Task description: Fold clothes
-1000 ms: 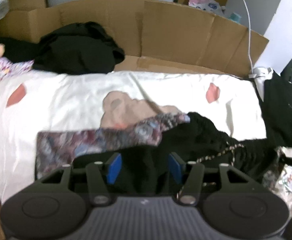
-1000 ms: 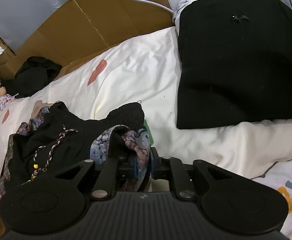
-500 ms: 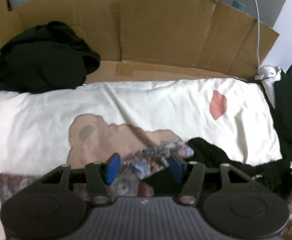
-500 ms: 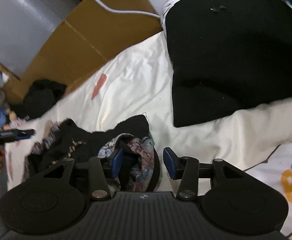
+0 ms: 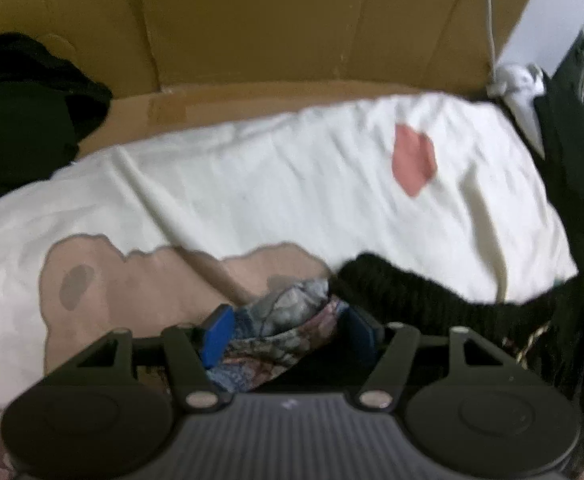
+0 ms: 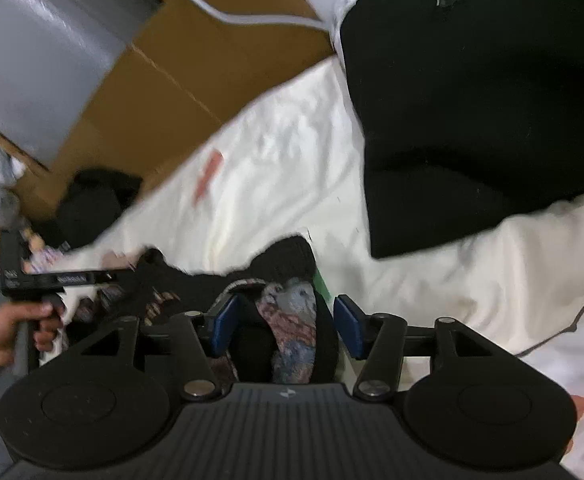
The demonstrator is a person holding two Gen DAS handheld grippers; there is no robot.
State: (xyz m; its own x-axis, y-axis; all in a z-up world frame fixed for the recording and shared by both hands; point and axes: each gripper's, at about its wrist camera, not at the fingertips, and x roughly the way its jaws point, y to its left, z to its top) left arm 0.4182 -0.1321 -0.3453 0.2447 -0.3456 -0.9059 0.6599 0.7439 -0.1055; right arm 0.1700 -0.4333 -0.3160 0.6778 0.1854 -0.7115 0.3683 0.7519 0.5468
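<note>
So there's one patterned garment (image 5: 284, 320) with a black lining bunched near the bed's front edge, and two grippers on it: the left gripper (image 5: 292, 330) and right gripper (image 6: 286, 320) both gape wide with cloth between the blue pads, gripping nothing. One crumpled black heap (image 5: 20, 120) sits far left by the cardboard (image 5: 292, 28), and one folded black sweater (image 6: 483, 100) covers the cream sheet's (image 5: 272, 184) right edge.

No readable text, brand or number anywhere. Only a small pale emblem, not legible, on each gripper body behind the jaws, and a whitish label strip, too blurred to read, on the left gripper (image 6: 132, 270) seen far left of the right gripper's (image 6: 286, 322) jaws.
</note>
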